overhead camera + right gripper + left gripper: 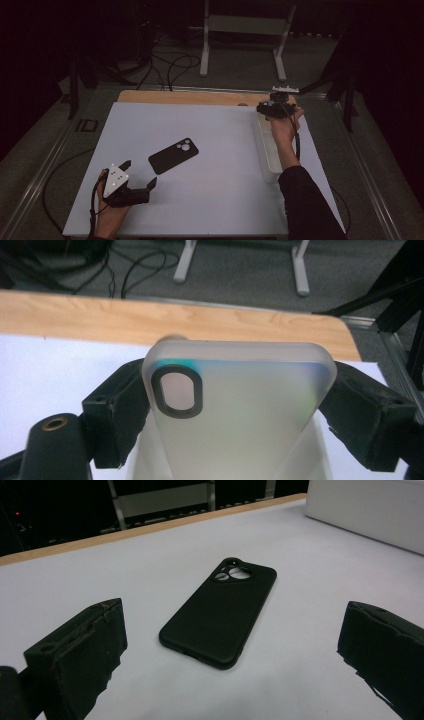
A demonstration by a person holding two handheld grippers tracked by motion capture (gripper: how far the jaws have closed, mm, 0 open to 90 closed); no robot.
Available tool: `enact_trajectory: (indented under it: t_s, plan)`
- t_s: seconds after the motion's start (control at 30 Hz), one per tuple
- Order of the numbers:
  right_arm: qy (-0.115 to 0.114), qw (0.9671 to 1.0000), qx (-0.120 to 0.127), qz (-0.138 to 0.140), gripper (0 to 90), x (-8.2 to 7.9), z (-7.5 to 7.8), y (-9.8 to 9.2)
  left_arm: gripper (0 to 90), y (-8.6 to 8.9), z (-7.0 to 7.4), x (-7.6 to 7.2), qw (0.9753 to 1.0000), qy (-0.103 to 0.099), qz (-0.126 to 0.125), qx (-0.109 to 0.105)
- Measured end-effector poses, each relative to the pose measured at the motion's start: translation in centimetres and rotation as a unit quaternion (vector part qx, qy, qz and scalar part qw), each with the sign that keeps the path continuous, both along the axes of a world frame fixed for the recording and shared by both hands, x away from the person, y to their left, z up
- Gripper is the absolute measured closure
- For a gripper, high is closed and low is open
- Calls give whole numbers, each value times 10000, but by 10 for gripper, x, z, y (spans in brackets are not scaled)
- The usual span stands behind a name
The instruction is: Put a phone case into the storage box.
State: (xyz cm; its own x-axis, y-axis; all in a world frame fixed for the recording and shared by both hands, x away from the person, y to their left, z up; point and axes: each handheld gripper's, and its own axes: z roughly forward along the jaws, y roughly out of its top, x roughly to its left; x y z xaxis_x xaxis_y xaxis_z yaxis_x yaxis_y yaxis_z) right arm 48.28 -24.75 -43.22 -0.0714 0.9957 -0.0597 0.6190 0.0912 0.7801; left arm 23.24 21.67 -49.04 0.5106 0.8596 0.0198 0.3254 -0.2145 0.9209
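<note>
A black phone case (173, 155) (220, 612) lies flat on the white mat, camera cutout toward the far side. My left gripper (139, 173) (235, 635) is open just short of it, with one jaw on either side of the case's near end and neither touching it. My right gripper (274, 107) (235, 395) is at the far right of the table, over the far end of a white bin. It is shut on a frosted clear phone case (240, 405) with a black-ringed oval cutout, gripped by its two long sides.
A long narrow white bin (267, 150) (370, 510) stands along the mat's right side. A bare wooden strip (190, 96) (100, 315) runs along the table's far edge. Beyond it, cables and a white stand's legs (205, 50) are on the floor.
</note>
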Motion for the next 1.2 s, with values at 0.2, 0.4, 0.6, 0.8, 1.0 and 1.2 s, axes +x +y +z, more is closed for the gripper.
enact_trajectory:
  t_s: [0.2, 0.4, 0.6, 0.8, 1.0, 1.2]
  plan:
    - [-2, 9995, 303, -24, 134, 6, -5, -6, 2, 0, 0, 0, 10000, -6, 2, -2]
    - [-69, 9995, 319, -43, 89, 8, -7, -6, 2, 1, 0, 0, 10000, 3, -3, 8]
    - [-227, 9990, 384, -28, 90, 3, 1, -9, 2, 0, 0, 0, 10000, 3, 2, 2]
    - [-403, 9983, 409, 140, 90, -7, 10, -7, 2, 1, 0, 0, 10000, 7, 12, -3]
    - [-519, 9963, 492, 480, 90, -21, 16, -5, 2, 1, 0, 0, 10000, 7, 10, -5]
    - [-640, 9934, 617, 729, 90, -37, 18, -4, 2, 0, -1, 1, 10000, 20, 12, -8]
